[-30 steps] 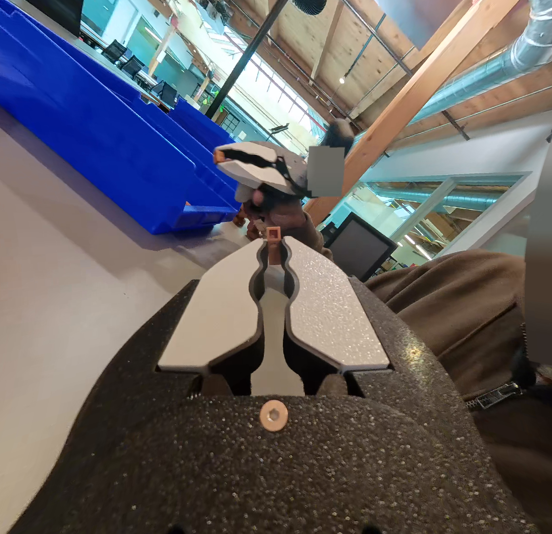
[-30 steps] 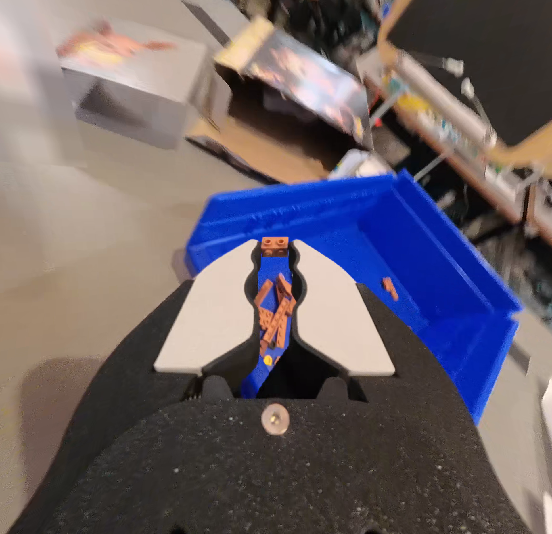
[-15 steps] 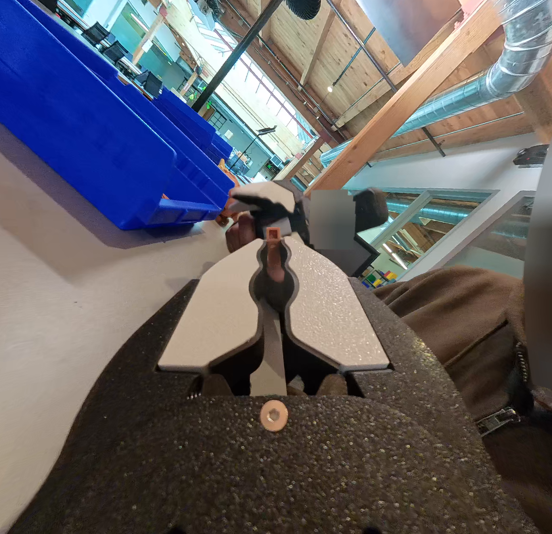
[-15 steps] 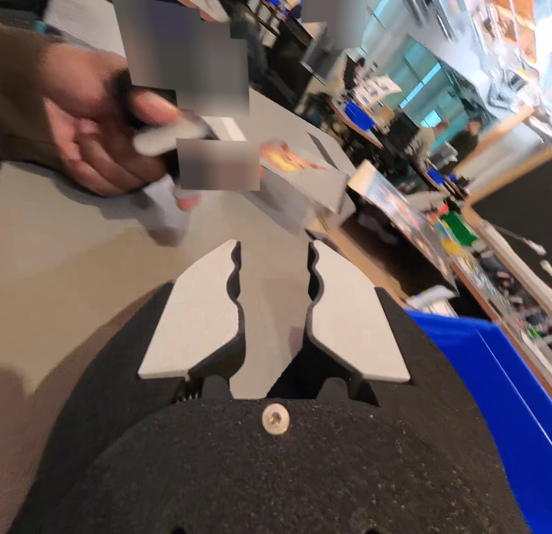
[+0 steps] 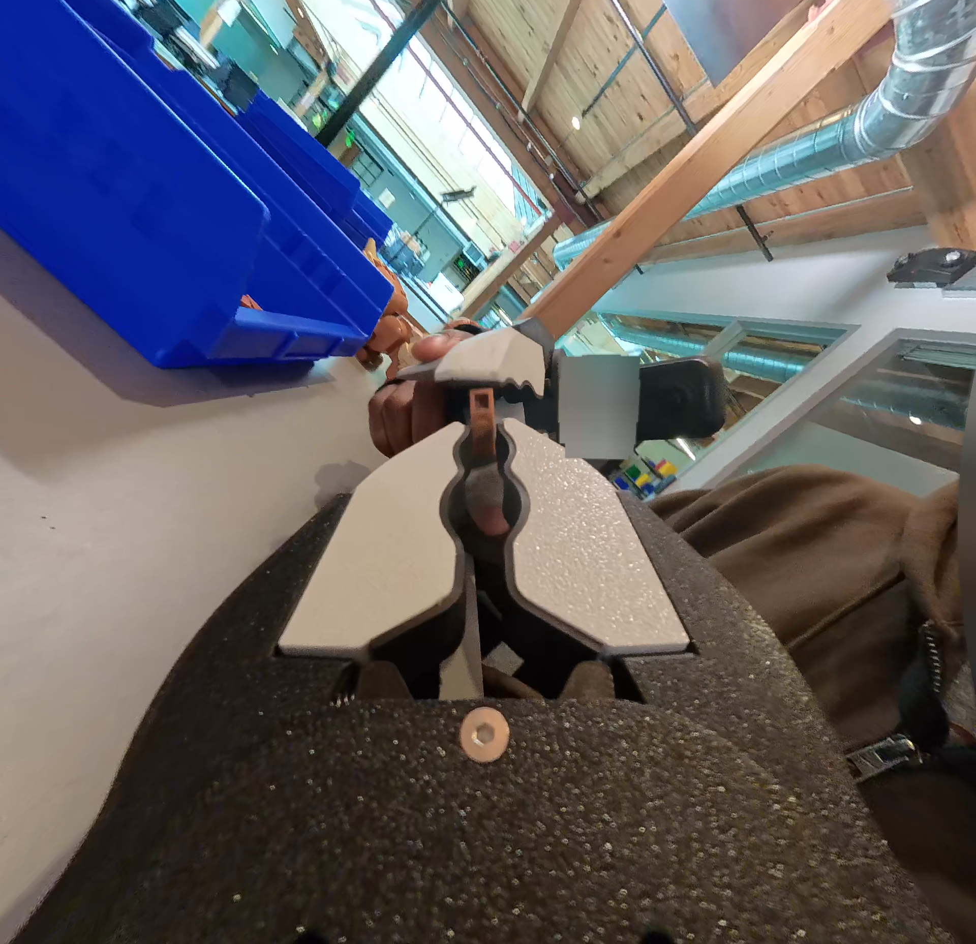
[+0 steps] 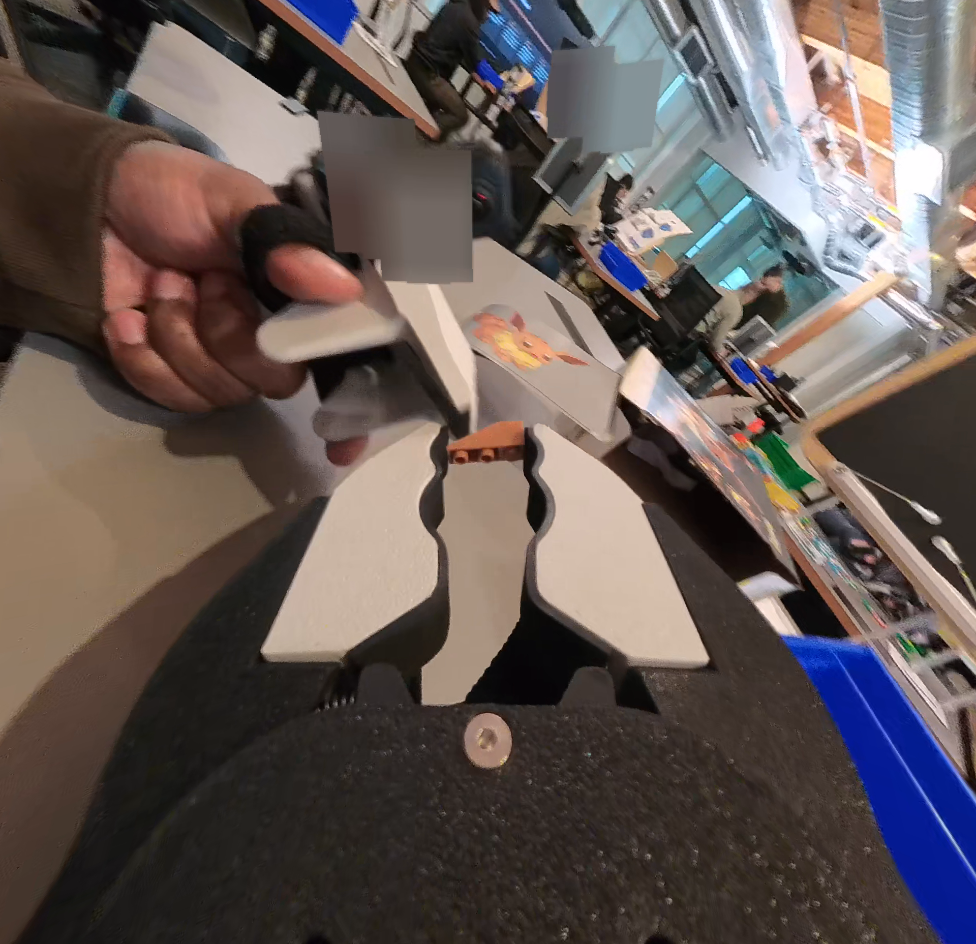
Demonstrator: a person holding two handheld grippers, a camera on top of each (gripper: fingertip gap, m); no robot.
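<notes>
In the right wrist view, a box [image 6: 544, 385] stands on the table [image 6: 105, 469]; the left gripper [image 6: 422, 390] lies left of it, a bin [image 6: 898, 734] right, nearer the camera, a brick [image 6: 488, 446] before it

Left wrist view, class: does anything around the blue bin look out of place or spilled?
Yes. A few brown toy pieces lie on the grey table just outside the blue bin, by its near corner, rather than inside it. Nothing else stands out.
</notes>
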